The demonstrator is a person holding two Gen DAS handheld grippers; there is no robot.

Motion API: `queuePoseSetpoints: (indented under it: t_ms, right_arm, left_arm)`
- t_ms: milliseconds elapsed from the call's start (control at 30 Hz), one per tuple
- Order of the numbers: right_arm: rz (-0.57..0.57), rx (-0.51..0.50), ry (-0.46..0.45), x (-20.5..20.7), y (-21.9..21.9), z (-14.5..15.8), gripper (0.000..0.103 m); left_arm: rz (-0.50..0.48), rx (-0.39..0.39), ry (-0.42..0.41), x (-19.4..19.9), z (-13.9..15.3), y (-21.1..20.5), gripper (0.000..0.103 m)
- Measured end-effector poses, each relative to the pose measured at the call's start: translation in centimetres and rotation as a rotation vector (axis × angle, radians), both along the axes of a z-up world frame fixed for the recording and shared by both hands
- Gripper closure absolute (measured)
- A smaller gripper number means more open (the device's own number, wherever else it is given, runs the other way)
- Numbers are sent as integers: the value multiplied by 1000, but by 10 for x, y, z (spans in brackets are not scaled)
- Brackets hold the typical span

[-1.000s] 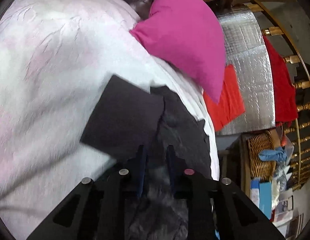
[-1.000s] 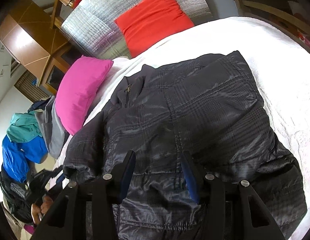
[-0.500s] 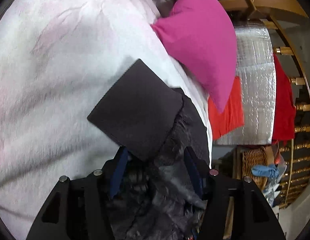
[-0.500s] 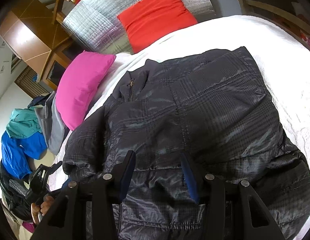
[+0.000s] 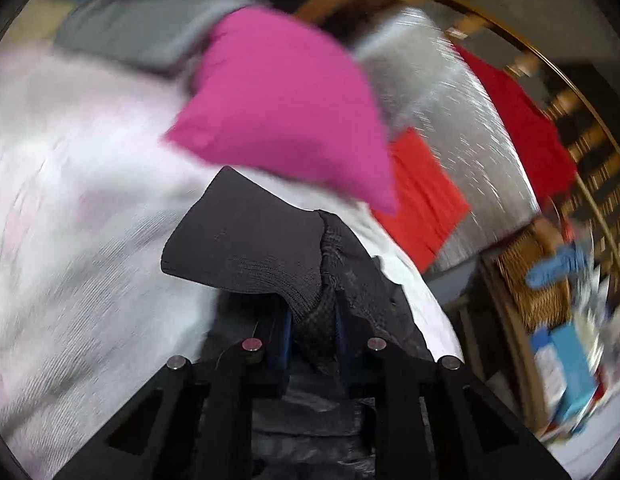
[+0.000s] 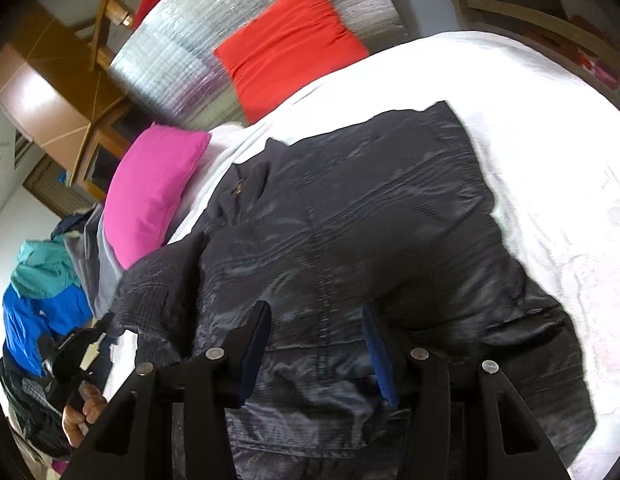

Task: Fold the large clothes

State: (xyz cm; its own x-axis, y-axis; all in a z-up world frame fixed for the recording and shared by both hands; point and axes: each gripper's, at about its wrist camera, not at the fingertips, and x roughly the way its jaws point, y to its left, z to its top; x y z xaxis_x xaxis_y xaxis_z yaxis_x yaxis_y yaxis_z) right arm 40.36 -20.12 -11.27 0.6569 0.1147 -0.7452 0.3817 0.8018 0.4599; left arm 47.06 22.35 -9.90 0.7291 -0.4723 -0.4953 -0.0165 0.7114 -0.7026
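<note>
A dark quilted jacket (image 6: 350, 232) lies spread on the white bed (image 6: 550, 128), collar toward the pillows. My left gripper (image 5: 312, 320) is shut on the jacket's sleeve (image 5: 350, 280) just behind its ribbed knit cuff (image 5: 246, 248), which sticks out in front of the jaws above the bedspread (image 5: 70, 200). My right gripper (image 6: 316, 320) is open and empty, hovering over the jacket's lower front. The left gripper also shows in the right wrist view (image 6: 76, 354) at the lower left, holding the sleeve end.
A pink pillow (image 6: 150, 192) and a red pillow (image 6: 290, 44) lie at the head of the bed against a silver foil panel (image 6: 178, 60). A pile of grey, teal and blue clothes (image 6: 42, 292) lies left of the bed. A wicker basket (image 5: 538, 280) stands by it.
My left gripper opened around the sleeve, then shut on it behind the cuff and lifted it; its view is now motion-blurred. My right gripper stayed open and drew back a little over the jacket.
</note>
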Motion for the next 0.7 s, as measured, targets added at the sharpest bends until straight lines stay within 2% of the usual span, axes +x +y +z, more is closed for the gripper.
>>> queuePoseSetpoints:
  t_ms: [167, 300, 433, 533, 633, 700]
  right_arm:
    - [-47, 11, -8, -11, -18, 2, 52]
    - [-75, 15, -16, -17, -29, 5, 52]
    - [-92, 26, -22, -22, -37, 6, 52]
    - [-98, 37, -22, -23, -41, 5, 52]
    - [-101, 51, -22, -24, -44, 3, 52]
    - [-102, 58, -23, -25, -47, 3, 52]
  left_arm:
    - [-148, 154, -197, -8, 41, -63, 84]
    - [-362, 261, -298, -25, 49, -137, 84]
    - [-529, 329, -258, -35, 26, -188, 83]
    - [-612, 349, -158, -34, 2, -207, 76]
    - [-654, 329, -64, -30, -9, -205, 64]
    - [-657, 292, -64, -30, -6, -193, 42]
